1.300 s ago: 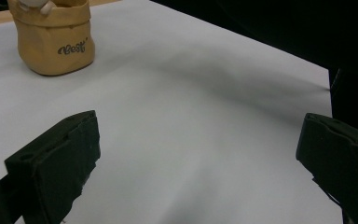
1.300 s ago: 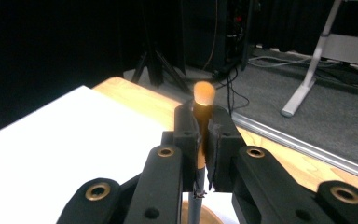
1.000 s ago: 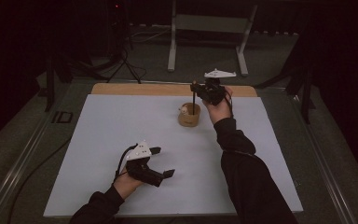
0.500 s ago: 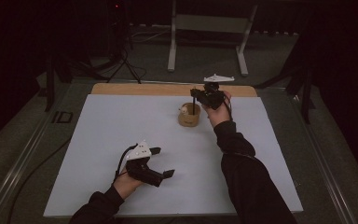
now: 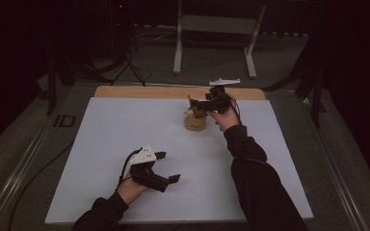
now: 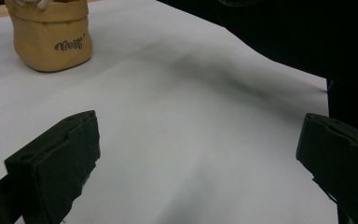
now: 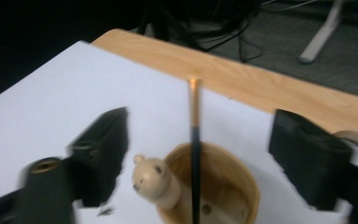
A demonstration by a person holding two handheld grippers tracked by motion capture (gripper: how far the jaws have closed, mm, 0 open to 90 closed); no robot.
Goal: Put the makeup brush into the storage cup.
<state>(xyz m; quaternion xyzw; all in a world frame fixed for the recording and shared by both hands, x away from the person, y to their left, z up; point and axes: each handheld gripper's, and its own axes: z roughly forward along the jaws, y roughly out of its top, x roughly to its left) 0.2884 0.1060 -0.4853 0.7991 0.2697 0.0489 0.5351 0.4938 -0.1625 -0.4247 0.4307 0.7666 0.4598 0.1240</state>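
A tan cup (image 5: 195,121) with dark lettering (image 6: 51,37) stands at the back middle of the white sheet (image 5: 125,130). In it are a small wooden bear (image 7: 156,182) and a dark pencil (image 7: 195,140) with an orange top, which stands upright. My right gripper (image 5: 193,103) hovers just above the cup (image 7: 235,179). Its jaws have just been opening, and the pencil stands between them untouched. My left gripper (image 5: 168,166) lies low over the sheet near the front edge. In its own view the left gripper (image 6: 200,158) is open, with bare sheet between its jaws.
A wooden board (image 5: 173,91) runs along the sheet's far edge. Grey stand legs (image 5: 212,48) rise beyond the table. A small dark object (image 5: 65,120) lies on the table left of the sheet. The right forearm (image 5: 250,168) crosses the sheet's right half.
The right gripper's jaws have parted above the cup, and the hand has barely shifted. The left gripper has stayed in place.
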